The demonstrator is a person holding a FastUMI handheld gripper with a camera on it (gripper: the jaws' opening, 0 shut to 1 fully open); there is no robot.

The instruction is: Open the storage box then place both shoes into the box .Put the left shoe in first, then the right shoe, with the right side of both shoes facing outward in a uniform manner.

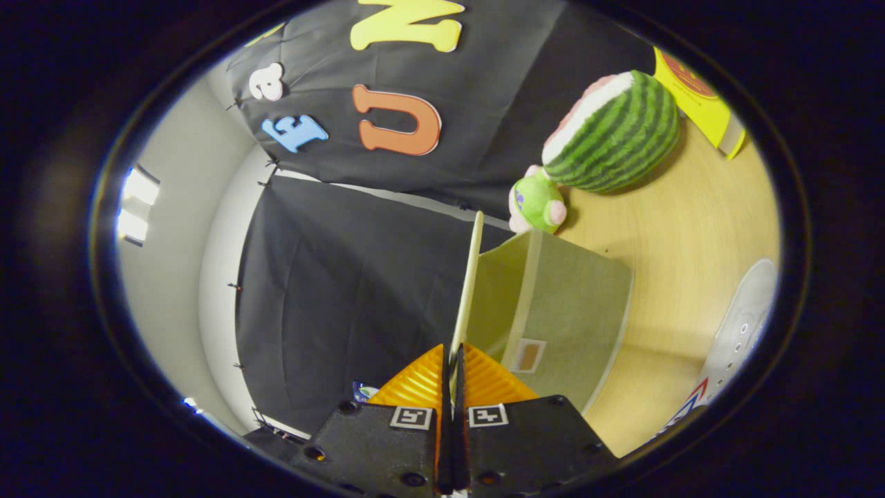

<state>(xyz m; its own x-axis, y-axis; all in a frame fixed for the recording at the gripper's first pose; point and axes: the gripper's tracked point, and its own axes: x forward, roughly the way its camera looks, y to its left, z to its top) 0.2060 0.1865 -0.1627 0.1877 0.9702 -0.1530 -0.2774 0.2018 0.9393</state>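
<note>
Lid (469, 283) of box (567, 325): thin stiff panel, seen edge-on, swung upright from the box's near wall; probably light, likely to flex or slip if pinched at a corner. Best held at mid free edge, as here. Claw (453, 363) clamped on lid edge, both fingers pressing its two faces. Box on table (684, 228), fabric-sided, apparently soft-walled and light, liable to slide under a pull. Shoe (740, 332) on table, well apart from box, laces up; firm heel collar the likely grip point. Watermelon plush (615, 131) and small green plush (539, 204) beyond box.
</note>
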